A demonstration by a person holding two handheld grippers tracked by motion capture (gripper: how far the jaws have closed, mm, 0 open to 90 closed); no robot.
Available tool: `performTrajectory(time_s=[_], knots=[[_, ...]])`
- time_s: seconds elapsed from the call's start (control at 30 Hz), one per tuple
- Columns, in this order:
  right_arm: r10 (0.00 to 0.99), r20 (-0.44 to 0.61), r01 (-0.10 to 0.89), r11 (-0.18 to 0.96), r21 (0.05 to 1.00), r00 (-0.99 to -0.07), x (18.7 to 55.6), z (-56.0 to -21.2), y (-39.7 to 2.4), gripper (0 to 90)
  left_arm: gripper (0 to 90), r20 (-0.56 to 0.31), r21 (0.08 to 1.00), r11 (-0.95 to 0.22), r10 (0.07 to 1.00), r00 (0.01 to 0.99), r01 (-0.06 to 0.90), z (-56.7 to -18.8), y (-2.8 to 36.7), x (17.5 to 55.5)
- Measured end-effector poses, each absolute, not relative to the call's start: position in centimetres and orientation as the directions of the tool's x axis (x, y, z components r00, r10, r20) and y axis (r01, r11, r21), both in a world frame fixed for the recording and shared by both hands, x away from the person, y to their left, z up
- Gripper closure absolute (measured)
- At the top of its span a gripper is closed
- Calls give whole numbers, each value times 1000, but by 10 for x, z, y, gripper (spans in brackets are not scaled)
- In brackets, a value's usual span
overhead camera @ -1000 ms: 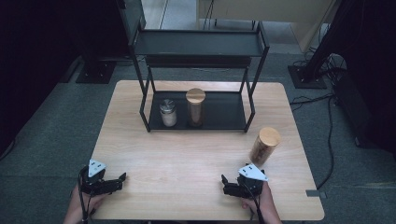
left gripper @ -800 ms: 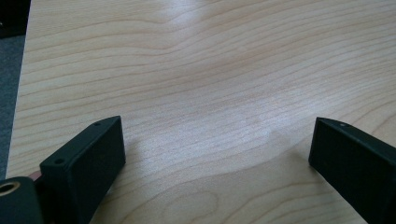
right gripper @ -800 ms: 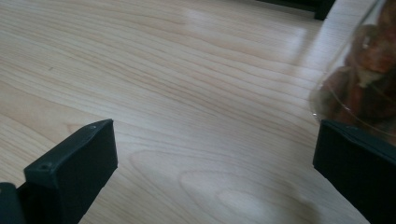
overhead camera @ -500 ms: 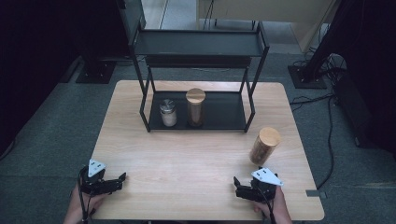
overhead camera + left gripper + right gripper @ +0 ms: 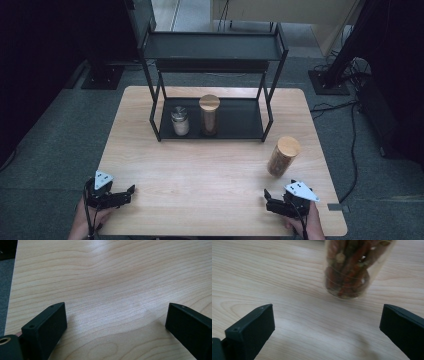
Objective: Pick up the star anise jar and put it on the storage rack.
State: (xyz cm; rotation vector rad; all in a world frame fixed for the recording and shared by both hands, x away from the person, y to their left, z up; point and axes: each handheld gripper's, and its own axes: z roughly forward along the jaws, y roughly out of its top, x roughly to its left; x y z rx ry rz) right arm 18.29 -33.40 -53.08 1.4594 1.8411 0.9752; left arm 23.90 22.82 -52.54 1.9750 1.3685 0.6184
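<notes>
Jar (image 5: 282, 156) stands upright, long axis vertical, wooden lid up.

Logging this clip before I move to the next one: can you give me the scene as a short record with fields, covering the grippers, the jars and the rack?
surface: wooden table
left gripper: open, low over the near left of the table, nothing between its jaws
right gripper: open, near right, aimed toward the loose jar
loose jar: clear, wooden lid, brownish sticks inside, upright on the table right of the rack
rack: black, two shelves, at the far middle
tall jar: wooden lid, on the lower shelf
small jar: metal lid, white contents, beside the tall jar
</notes>
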Motion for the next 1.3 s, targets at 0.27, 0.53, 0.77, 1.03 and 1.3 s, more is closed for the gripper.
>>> performTrajectory(time_s=[0.27, 0.53, 0.77, 1.03, 1.3], knots=[[979, -20, 550, 132, 824, -204, 180, -531, -354, 0, 38, 18, 733, -247, 938, 345, 634, -525, 228, 239], [986, -11, 540, 101, 836, -168, 177, -531, -376, 0, 38, 21, 733, -247, 939, 342, 634, -525, 228, 239], [989, 17, 529, 63, 846, -145, 175, -531, -400, 0, 39, 21, 732, -248, 939, 342, 634, -525, 228, 239], [987, -30, 532, 112, 839, -161, 171, -532, -420, 0, 38, 21, 732, -248, 939, 342, 634, -525, 228, 239], [992, -46, 528, 102, 843, -118, 169, -532, -444, 0, 38, 21, 733, -249, 939, 344, 634, -525, 228, 239]])
